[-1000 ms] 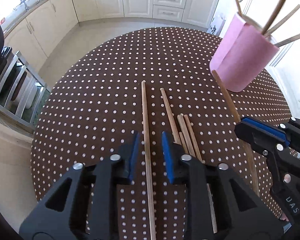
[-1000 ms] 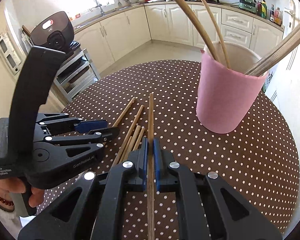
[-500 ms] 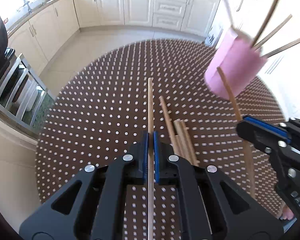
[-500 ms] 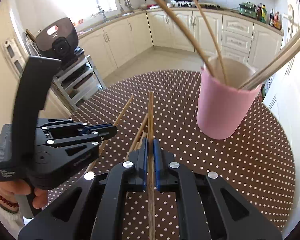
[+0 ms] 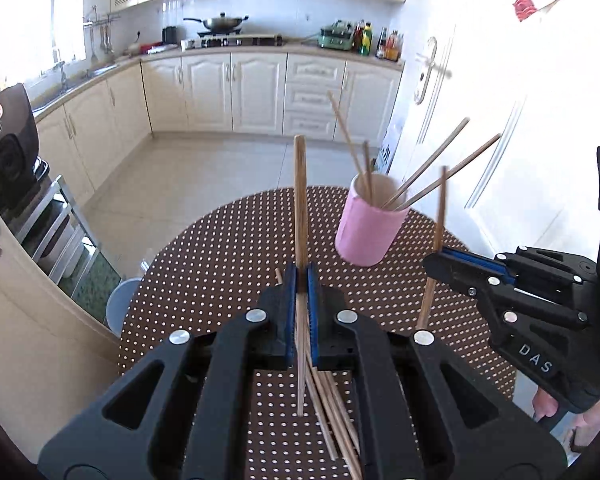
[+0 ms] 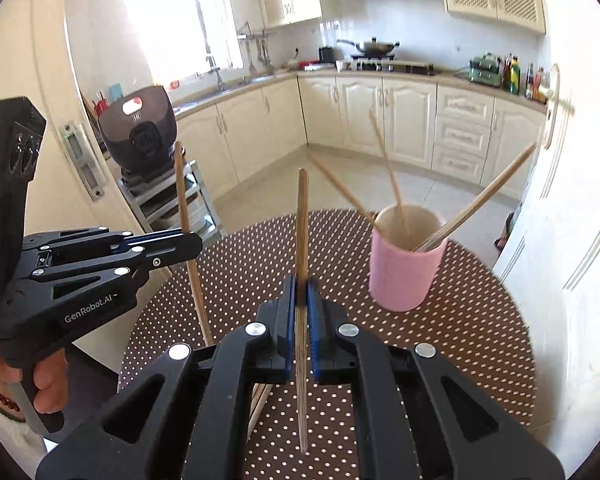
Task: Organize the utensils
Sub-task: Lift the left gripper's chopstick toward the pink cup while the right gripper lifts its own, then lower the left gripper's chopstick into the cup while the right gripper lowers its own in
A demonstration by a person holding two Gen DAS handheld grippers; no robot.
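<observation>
Above the tabletop [image 5: 228, 264], each gripper, left [image 5: 301, 276] and right [image 6: 301, 286], is clamped on one chopstick [image 5: 300, 200], tips raised for dropping into the cup [image 5: 366, 232] at 1 o'clock; spares [image 5: 332, 412] lie below.

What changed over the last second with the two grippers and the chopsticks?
The left gripper closed on a chopstick and lifted it off the table. The right gripper raised its already-held chopstick. The pink cup and the loose chopsticks stayed put.
</observation>
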